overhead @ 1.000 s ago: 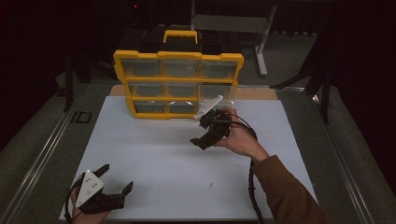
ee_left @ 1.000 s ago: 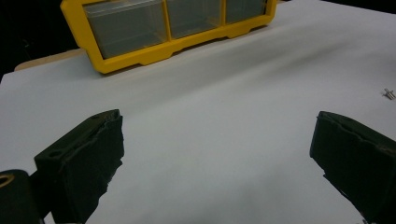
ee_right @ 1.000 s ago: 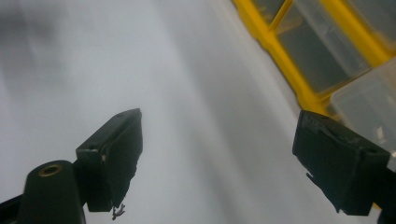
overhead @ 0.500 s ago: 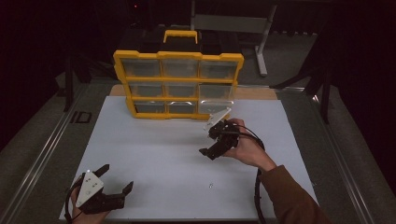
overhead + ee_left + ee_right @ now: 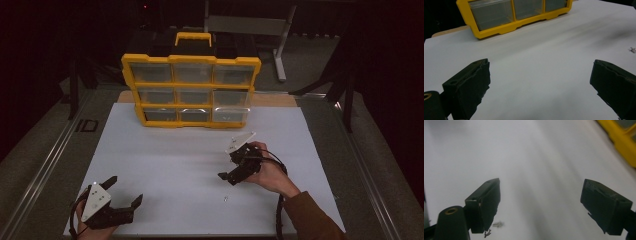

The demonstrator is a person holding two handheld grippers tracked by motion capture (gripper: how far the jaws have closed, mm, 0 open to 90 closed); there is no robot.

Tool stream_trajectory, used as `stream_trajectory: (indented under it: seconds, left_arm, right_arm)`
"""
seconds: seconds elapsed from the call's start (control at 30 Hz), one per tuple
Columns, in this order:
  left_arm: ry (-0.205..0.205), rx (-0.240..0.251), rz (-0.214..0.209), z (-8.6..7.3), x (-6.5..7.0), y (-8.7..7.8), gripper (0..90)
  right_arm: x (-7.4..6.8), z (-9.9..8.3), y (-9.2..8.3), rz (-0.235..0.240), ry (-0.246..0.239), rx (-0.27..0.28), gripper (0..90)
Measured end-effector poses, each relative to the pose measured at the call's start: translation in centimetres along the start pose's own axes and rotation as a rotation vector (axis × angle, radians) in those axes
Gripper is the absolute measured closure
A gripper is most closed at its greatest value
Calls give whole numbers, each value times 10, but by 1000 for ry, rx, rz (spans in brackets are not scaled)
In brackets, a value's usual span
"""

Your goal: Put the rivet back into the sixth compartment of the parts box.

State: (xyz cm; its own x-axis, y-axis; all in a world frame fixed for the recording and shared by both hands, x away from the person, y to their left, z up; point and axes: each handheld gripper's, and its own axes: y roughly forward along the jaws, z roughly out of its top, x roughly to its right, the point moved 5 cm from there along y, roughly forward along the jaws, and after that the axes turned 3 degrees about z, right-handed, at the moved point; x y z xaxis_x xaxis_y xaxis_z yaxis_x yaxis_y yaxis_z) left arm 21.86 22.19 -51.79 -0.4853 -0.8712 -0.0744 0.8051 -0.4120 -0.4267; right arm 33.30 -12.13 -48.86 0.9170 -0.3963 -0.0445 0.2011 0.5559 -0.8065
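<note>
High view: fixed above the near edge, facing forward and down across the whole white rectangular table top to the yellow plastic compartment organiser at the far side. Left gripper view: low, close to the surface, facing the same organiser. Right gripper view: low, tilted steeply down; a yellow corner of the organiser shows there too.

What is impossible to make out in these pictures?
- The small metal part on the table: too tiny in the high view, motion-blurred in the right gripper view.
- Drawer contents of the yellow box: dim light and cloudy fronts hide them.
- Left hand: cut off by the high view's bottom edge, behind the left claw.
</note>
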Motion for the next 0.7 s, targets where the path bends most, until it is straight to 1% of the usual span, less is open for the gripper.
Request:
stream_trajectory:
  seconds: [0.27, 0.5, 0.57, 0.7]
  left_arm:
    - [1, -2, 0, 0, 0, 0, 31]
    - [4, -1, -1, 0, 0, 0, 31]
    - [5, -2, -1, 0, 0, 0, 31]
    - [4, -1, -1, 0, 0, 0, 31]
  right_arm:
    - [-11, -17, 9, 56, -11, -2, 164]
    - [-17, -28, 13, 72, -21, -36, 167]
    - [-19, -30, 14, 78, -33, -48, 166]
    - [-21, -33, 18, 78, -49, -86, 168]
